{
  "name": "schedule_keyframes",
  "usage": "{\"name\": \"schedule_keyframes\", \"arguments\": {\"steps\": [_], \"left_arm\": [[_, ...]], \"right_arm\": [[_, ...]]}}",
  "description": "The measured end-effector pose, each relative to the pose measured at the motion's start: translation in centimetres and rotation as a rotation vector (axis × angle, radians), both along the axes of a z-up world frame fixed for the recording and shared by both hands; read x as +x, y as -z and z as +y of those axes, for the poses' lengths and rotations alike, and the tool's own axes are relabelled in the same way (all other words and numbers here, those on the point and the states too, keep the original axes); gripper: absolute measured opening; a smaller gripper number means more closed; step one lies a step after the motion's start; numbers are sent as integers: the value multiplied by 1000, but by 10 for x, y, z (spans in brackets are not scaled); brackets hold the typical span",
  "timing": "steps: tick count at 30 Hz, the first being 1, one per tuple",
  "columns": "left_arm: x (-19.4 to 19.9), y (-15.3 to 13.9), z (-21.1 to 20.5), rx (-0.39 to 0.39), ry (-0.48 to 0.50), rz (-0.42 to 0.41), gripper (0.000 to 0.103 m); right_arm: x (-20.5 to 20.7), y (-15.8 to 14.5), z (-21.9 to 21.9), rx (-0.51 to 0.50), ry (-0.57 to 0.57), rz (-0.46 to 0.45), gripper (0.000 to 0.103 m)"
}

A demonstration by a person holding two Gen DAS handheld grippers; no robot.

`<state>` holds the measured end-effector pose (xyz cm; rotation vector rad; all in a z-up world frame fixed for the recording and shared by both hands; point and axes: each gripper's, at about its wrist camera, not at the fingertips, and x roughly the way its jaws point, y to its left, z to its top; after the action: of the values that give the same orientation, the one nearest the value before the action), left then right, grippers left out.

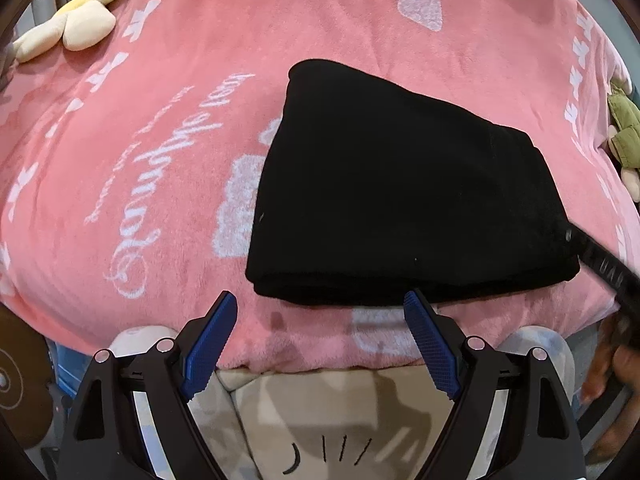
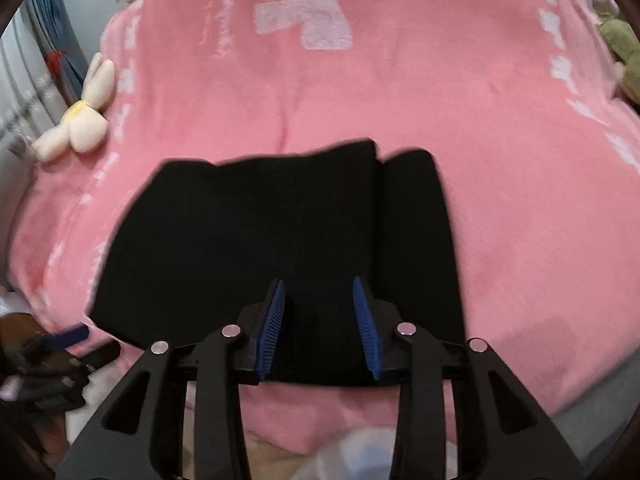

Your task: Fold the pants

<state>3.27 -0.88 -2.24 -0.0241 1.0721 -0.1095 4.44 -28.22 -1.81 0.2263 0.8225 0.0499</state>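
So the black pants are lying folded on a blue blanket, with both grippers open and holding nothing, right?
Not quite: the blanket is pink, not blue, as the left wrist view shows plainly. The rest holds: the black pants lie folded on it, and the left gripper and right gripper are both open, holding nothing.

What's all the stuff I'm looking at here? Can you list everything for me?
Folded pants: one, black, lying in a layered stack on the blanket, near its front edge.
Blanket: one, pink with white bows and script lettering, spread under everything.
Flower plush: one, cream petals with a yellow centre, at the blanket's far left edge.
Green plush toy: one, olive green, at the blanket's right edge; only partly in view.
Left gripper: one, black with blue finger pads, open, just short of the pants' near edge.
Right gripper: one, black with blue finger pads, open over the pants' near edge.
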Motion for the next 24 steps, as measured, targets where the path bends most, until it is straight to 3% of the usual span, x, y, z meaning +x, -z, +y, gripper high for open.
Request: {"name": "schedule_keyframes", "arguments": {"steps": [3,7,9,10,13,17,20,22,24], "left_arm": [[-6,-3,-2,15,8,-18,83],[-11,0,-6,17,13,-11,83],[-12,0,-9,17,17,-13,83],[-13,-1,-11,23,23,-17,83],[-15,-2,-13,30,28,-18,83],[-15,-4,-11,30,31,-33,83],[-9,-4,-6,-8,16,-37,83],[-3,-2,-4,-67,12,-5,83],[0,-4,1,-120,10,10,83]], "right_arm": [[-17,-1,-13,119,46,-27,56],[-6,19,-9,193,26,29,58],[-1,24,-9,245,16,32,51],[1,25,-9,235,10,32,36],[-6,15,-1,196,-27,14,16],[-22,-18,-4,105,-44,-68,16],[-9,11,-6,32,-46,31,26],[-11,21,-11,97,-34,32,28],[-16,9,-18,172,-11,12,30]]}}
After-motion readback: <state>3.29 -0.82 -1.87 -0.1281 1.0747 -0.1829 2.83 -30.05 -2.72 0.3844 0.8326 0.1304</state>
